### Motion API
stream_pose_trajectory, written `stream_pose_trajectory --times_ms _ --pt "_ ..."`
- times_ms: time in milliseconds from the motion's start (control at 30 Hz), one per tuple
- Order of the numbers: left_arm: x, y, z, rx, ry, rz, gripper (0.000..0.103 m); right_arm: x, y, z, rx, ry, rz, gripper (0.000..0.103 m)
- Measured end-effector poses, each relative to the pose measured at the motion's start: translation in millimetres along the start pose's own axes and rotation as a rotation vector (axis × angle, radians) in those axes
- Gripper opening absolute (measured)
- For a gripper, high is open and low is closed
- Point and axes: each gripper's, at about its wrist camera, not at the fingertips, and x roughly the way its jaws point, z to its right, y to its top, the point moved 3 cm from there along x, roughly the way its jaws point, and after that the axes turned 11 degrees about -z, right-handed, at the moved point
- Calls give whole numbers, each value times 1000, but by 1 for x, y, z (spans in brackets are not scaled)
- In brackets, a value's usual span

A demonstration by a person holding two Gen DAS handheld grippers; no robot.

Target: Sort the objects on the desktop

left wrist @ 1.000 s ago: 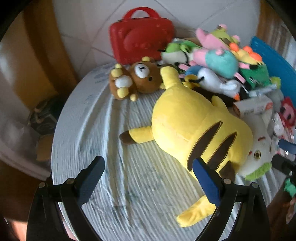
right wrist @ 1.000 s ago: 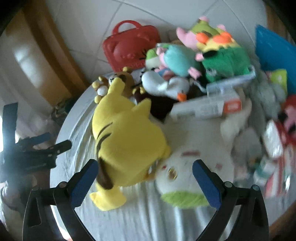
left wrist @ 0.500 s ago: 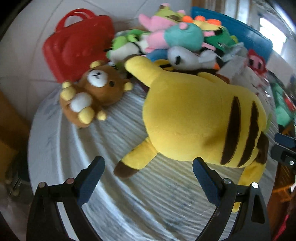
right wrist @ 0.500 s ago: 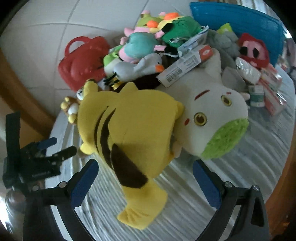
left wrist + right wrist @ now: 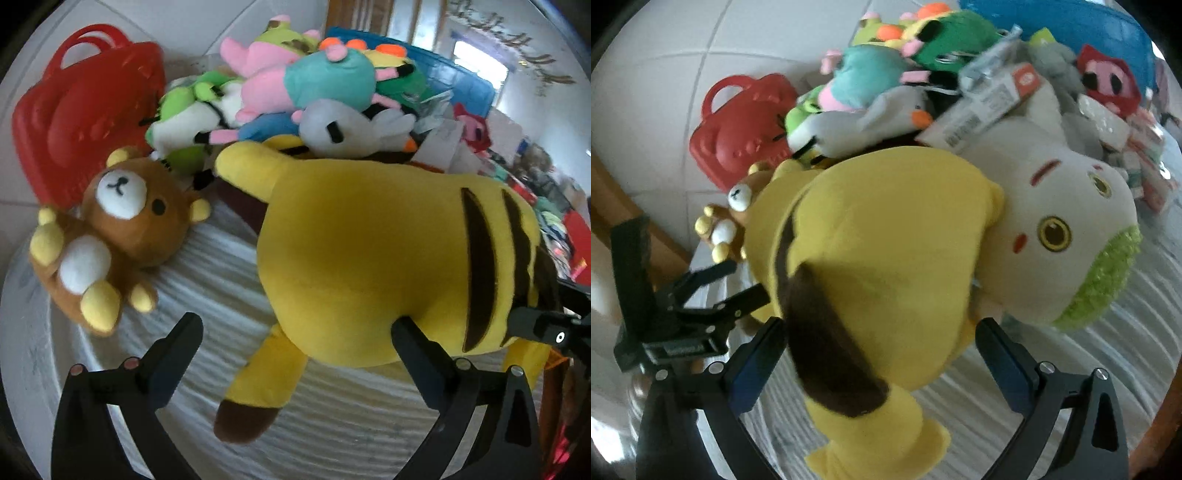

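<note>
No readable brand; a boxed item in the pile shows only a barcode and an orange logo patch. The yellow plush lies face-down on the bench, long axis across it, ear toward the red case at the far edge. Left gripper and right gripper both spread, fingers straddling the plush, grasping nothing.

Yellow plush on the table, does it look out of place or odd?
Yes. The yellow plush lies face down, striped back up, sprawled against the toy pile, partly covering a white plush.
</note>
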Motion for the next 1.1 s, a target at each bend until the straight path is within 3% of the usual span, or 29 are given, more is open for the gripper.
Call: stream_pose_trajectory --times_ms 67,233,333,467,567,633,800,867,1100 --pt "9 4 4 20 -31 -5 103 14 2 -3 -24 -53 -23 103" --pt "22 12 4 7 -119 -9 103 31 7 15 9 4 -14 103" --pt "25 12 8 15 -155 -12 103 28 2 16 -5 -41 -3 103" --pt "12 9 7 3 -252 47 103 29 1 20 -44 -33 5 103" --pt "44 26 15 -39 -318 -11 103 43 5 31 -5 -4 -19 103" --pt "50 29 16 -55 -355 8 103 44 8 35 -1 -8 -3 103" --pt "36 23 21 -54 -356 83 93 37 8 21 -115 -67 21 103" --pt "26 22 25 -41 -323 103 88 34 7 18 -110 -56 29 102" --pt "-27 20 34 -44 -290 165 85 -8 1 2 -149 -21 95 101"
